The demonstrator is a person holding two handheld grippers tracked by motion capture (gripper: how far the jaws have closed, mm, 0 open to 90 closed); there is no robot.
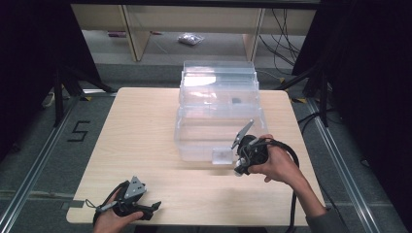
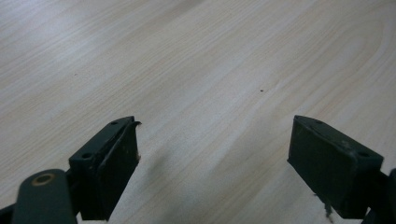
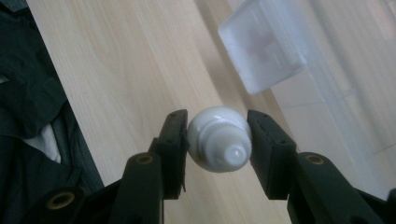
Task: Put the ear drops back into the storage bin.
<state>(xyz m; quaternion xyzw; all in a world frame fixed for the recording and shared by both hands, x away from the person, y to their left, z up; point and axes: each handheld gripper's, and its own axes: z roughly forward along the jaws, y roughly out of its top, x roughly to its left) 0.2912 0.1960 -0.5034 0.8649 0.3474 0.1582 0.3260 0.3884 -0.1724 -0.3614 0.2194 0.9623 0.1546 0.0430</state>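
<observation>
In the right gripper view, my right gripper (image 3: 217, 135) is shut on a small white rounded bottle (image 3: 218, 140), seen end-on with its ribbed neck and cap toward the camera. In the high view that gripper (image 1: 240, 166) hangs above the table, just in front of the clear plastic box (image 1: 218, 111), with the white bottle (image 1: 238, 170) at its tip. My left gripper (image 1: 151, 208) rests near the table's front left edge. Its jaws stand wide open over bare wood (image 2: 215, 140), with nothing between them.
The clear box has a tiered lid and a front latch (image 1: 222, 156), which appears as a frosted tab (image 3: 261, 44) in the right gripper view. A small dark item (image 1: 236, 101) lies inside the box. The wooden table (image 1: 145, 136) has bare room at left.
</observation>
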